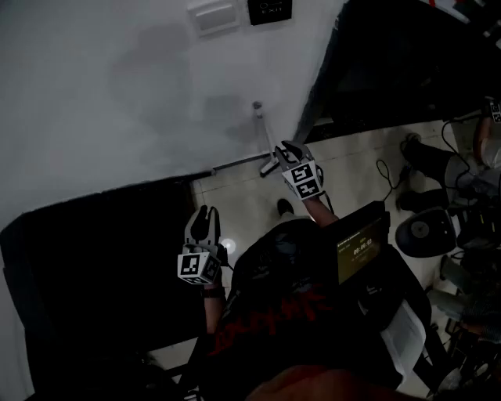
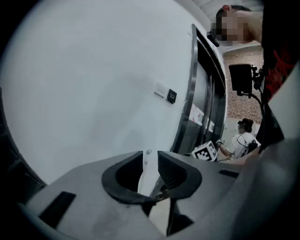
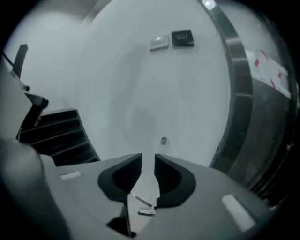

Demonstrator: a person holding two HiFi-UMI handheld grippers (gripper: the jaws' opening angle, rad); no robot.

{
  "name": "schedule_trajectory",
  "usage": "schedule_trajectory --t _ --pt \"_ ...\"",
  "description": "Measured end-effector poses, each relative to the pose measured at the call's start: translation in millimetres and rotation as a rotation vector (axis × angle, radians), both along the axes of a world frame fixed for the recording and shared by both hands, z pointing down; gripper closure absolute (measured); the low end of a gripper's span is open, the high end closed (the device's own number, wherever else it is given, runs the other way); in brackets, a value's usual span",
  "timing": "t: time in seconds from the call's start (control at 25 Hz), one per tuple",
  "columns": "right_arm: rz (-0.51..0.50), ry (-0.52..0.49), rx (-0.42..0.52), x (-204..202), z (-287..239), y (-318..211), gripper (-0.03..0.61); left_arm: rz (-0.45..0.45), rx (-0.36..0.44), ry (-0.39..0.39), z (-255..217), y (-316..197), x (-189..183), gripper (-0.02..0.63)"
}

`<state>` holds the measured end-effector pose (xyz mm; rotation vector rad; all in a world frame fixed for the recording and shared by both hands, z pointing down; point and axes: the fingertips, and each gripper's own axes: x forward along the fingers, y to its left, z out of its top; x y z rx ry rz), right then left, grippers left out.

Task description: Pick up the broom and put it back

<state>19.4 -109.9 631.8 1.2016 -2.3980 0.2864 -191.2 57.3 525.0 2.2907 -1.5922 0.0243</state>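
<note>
- Broom (image 1: 264, 129): we record one thin, pale handle. It stands tilted against the white wall (image 1: 117, 94), with its knobbed tip high on the wall and its lower end near the floor (image 1: 360, 157). The right gripper view shows the tip (image 3: 163, 140) just above the gap in the jaws. The left gripper view shows it (image 2: 148, 152) likewise.
- Right hand-held gripper (image 1: 286, 150): it points at the lower handle, just beside it. In its own view (image 3: 148, 159) the jaws stand a narrow gap apart, with no thing pressed between the pads. We cannot tell whether a tip touches the handle.
- Left hand-held gripper (image 1: 207, 213): it is held lower in the head view, apart from the broom and over the edge of the dark stairs (image 1: 94, 258). In its own view (image 2: 150, 157) the jaws stand slightly apart and grip nothing.
- Thin bar (image 1: 243, 162): it lies along the foot of the wall. We cannot tell whether it belongs to the broom.
- Switch plate (image 1: 213, 16) and dark panel (image 1: 269, 8): both are fixed high on the wall, side by side.
- Dark door frame (image 1: 391, 55): it stands to the right of the wall.
</note>
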Motion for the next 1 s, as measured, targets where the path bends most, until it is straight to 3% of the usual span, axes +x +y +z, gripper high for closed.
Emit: schedule_trajectory --t 0.2,0.36,0.52,0.64,0.76,1.0 --pt "0.057 0.106 -0.068 13 64 -60 0.472 -0.078 -0.039 0.016 -4 18 15 0.522" --pt "0.060 0.151 -0.125 -9 108 -123 0.455 -0.213 -0.112 -0.008 7 22 12 0.522" --pt "0.098 0.192 -0.163 -15 125 -153 0.449 -0.272 -0.119 -0.017 10 18 11 0.522" --pt "0.099 0.200 -0.181 -15 134 -162 0.463 -0.236 -0.117 -0.016 13 4 12 0.522" --pt "0.040 0.167 -0.174 -22 129 -148 0.486 -0.183 -0.092 -0.022 7 -17 11 0.522" --pt "-0.029 0.039 -0.014 -19 42 -84 0.488 -0.064 -0.028 -0.058 -4 -65 -3 0.522"
